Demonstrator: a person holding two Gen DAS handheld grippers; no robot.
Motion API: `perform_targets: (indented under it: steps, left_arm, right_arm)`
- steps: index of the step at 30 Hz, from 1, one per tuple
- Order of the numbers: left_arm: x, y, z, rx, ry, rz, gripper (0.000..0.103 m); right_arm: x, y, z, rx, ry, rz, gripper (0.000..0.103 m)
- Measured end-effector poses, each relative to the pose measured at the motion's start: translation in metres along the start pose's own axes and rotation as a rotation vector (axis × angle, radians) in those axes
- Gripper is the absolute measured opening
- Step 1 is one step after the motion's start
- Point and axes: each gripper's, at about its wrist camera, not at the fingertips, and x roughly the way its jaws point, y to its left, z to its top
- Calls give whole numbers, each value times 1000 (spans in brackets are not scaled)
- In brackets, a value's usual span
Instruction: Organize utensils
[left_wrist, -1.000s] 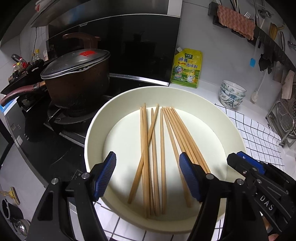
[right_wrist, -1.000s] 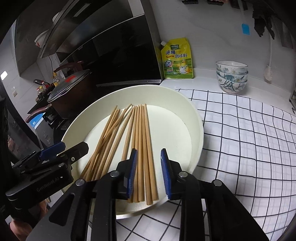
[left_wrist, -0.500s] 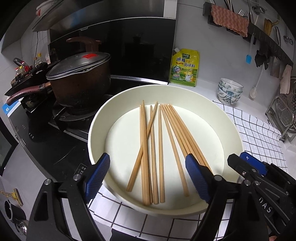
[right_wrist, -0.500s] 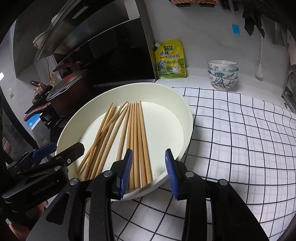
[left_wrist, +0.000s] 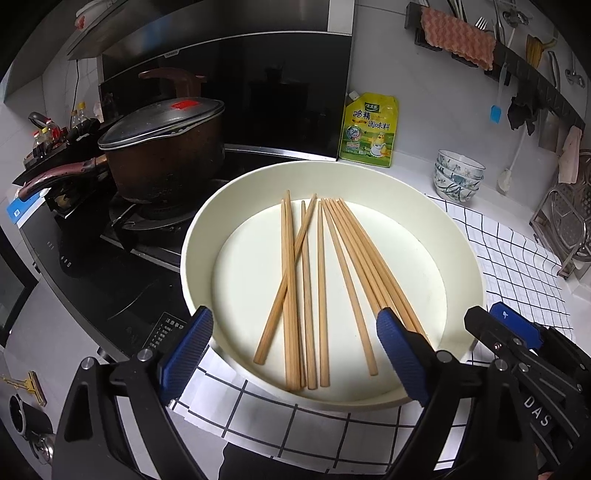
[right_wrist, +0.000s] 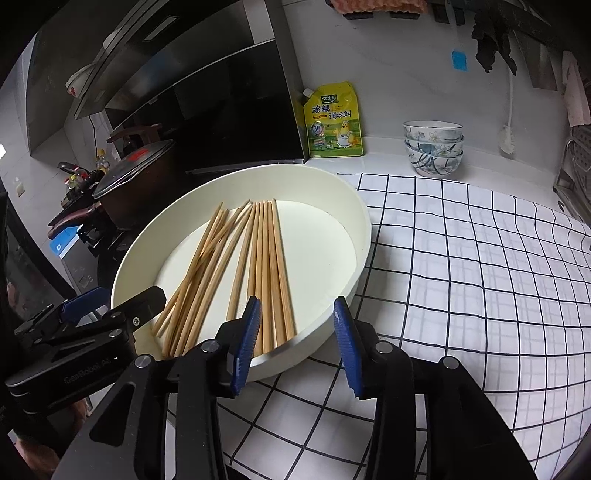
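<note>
Several wooden chopsticks (left_wrist: 317, 280) (right_wrist: 258, 258) lie loose in a cream round basin (left_wrist: 461, 240) (right_wrist: 362, 221); some are side by side and one crosses the others. My left gripper (left_wrist: 293, 317) hovers over the basin's near rim, its jaws wide and still opening, with nothing pressed between the blue pads. My right gripper (right_wrist: 295, 310) hangs over the near right rim. Its jaws are also opening, and they stand apart with no chopstick held. Each gripper shows at the edge of the other's view.
A dark lidded pot (left_wrist: 162, 155) sits on the stove left of the basin. Behind it stand a yellow seasoning pouch (left_wrist: 369, 129) and stacked patterned bowls (left_wrist: 458, 177). A checked cloth (right_wrist: 461, 277) covers the counter to the right, and a wire rack (left_wrist: 569, 229) stands at the far right.
Both grippers have drawn back from inside the basin toward its near rim, and both pairs of jaws have spread wider. The chopsticks have stayed in place.
</note>
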Motion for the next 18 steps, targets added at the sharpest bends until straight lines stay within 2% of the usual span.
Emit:
perform_targets:
  steps: [18]
  left_arm:
    - [-15, -7, -13, 31, -1, 25, 97]
  right_arm:
    - [-7, -5, -12, 24, -5, -23, 45]
